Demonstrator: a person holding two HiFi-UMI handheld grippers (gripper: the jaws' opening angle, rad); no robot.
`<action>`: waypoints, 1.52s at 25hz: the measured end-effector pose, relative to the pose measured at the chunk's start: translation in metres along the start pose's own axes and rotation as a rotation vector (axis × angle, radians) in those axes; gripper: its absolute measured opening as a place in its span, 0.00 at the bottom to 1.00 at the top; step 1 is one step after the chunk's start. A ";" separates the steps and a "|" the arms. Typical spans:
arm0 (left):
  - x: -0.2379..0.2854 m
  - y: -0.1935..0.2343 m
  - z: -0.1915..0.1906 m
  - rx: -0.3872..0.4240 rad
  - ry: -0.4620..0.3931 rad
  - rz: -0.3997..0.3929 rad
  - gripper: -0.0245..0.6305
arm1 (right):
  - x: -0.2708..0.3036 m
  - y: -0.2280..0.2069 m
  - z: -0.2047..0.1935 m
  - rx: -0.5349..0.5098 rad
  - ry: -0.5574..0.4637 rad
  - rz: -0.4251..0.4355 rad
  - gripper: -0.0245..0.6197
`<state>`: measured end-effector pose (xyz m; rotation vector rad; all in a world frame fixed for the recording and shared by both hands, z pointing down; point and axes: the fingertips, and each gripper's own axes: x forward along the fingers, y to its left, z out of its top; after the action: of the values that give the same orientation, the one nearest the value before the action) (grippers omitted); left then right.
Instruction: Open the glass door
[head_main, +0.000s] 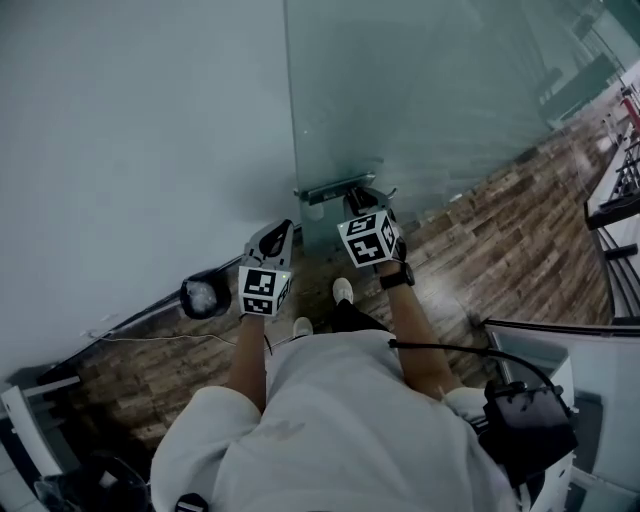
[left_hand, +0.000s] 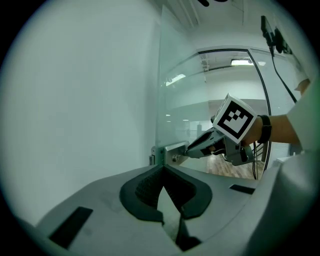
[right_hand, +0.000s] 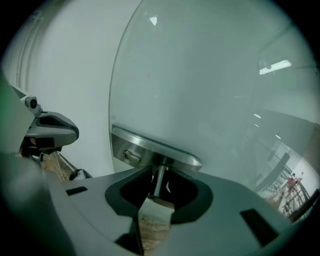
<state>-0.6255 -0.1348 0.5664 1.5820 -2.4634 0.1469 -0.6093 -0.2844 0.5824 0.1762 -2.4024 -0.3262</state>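
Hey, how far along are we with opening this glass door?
Done: the right gripper is at the metal handle plate, its jaws open around the handle stem. In hand: getting a grip, as the jaws do not press the stem yet. Left: closing on it and swinging the glass door, which looks closed beside the wall. The left gripper is shut, empty, held back.

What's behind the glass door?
Through the glass door you can see a hazy room with a ceiling light and a wooden floor. The metal lock plate on the door hides whatever is behind it.
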 end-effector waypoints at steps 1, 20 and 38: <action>0.005 0.004 0.001 -0.014 -0.002 0.009 0.04 | 0.009 -0.004 0.004 -0.006 0.003 -0.006 0.17; 0.048 0.042 0.006 -0.036 0.019 0.120 0.04 | 0.075 -0.022 0.054 0.005 -0.044 0.027 0.20; 0.018 -0.092 0.044 0.080 -0.032 -0.462 0.04 | -0.107 0.036 -0.022 0.358 -0.192 -0.261 0.04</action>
<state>-0.5545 -0.1982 0.5249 2.1495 -2.0638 0.1464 -0.5162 -0.2309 0.5418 0.6505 -2.6153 -0.0260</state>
